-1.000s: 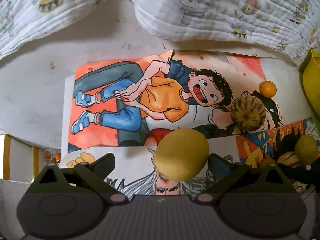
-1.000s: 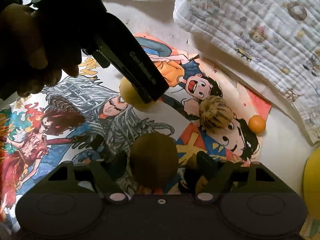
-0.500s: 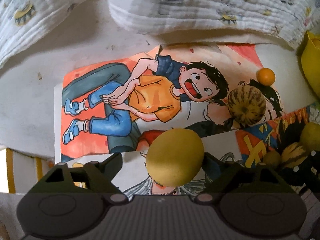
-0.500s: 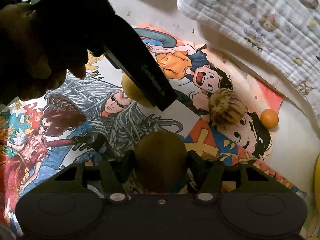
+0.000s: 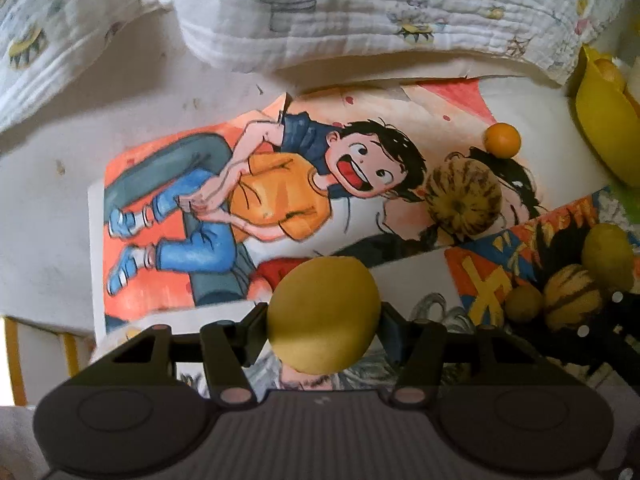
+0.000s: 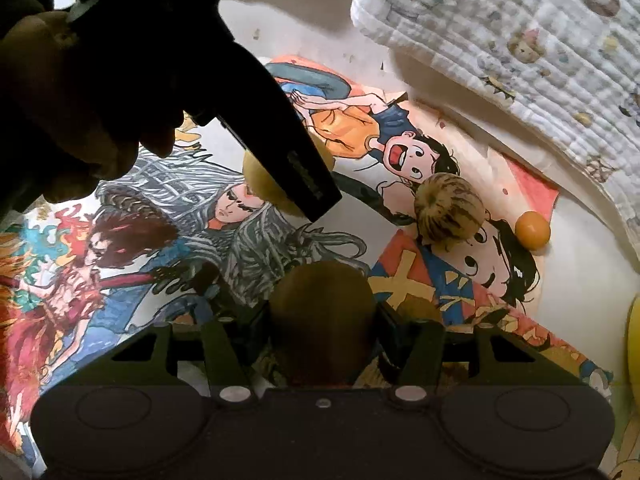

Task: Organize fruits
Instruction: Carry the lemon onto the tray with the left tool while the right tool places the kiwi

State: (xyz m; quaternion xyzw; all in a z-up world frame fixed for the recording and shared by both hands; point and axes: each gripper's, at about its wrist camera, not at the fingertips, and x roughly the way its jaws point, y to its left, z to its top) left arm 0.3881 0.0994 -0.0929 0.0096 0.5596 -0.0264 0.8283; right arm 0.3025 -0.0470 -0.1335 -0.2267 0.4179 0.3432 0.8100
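Observation:
My left gripper (image 5: 323, 320) is shut on a round yellow fruit (image 5: 323, 314), held over the cartoon posters. My right gripper (image 6: 322, 320) is shut on a brown kiwi-like fruit (image 6: 322, 320). A striped yellow melon (image 5: 463, 197) (image 6: 448, 208) and a small orange (image 5: 502, 141) (image 6: 532, 229) lie on the poster. In the left wrist view, a second striped fruit (image 5: 572, 300), a small yellow fruit (image 5: 524, 303) and a larger yellow one (image 5: 608, 252) sit at the right, by the right gripper's dark body. The left gripper's body (image 6: 256, 112) crosses the right wrist view, hiding part of the yellow fruit (image 6: 260, 180).
A yellow bowl (image 5: 604, 128) stands at the far right; its edge shows in the right wrist view (image 6: 634, 348). A white printed quilt (image 5: 360, 8) (image 6: 520, 40) lies bunched along the back. Colourful posters (image 5: 240, 200) (image 6: 120, 260) cover the white surface.
Both grippers' fingers have closed in onto their fruits: the left on the yellow fruit, the right on the brown one. Both views have shifted slightly forward.

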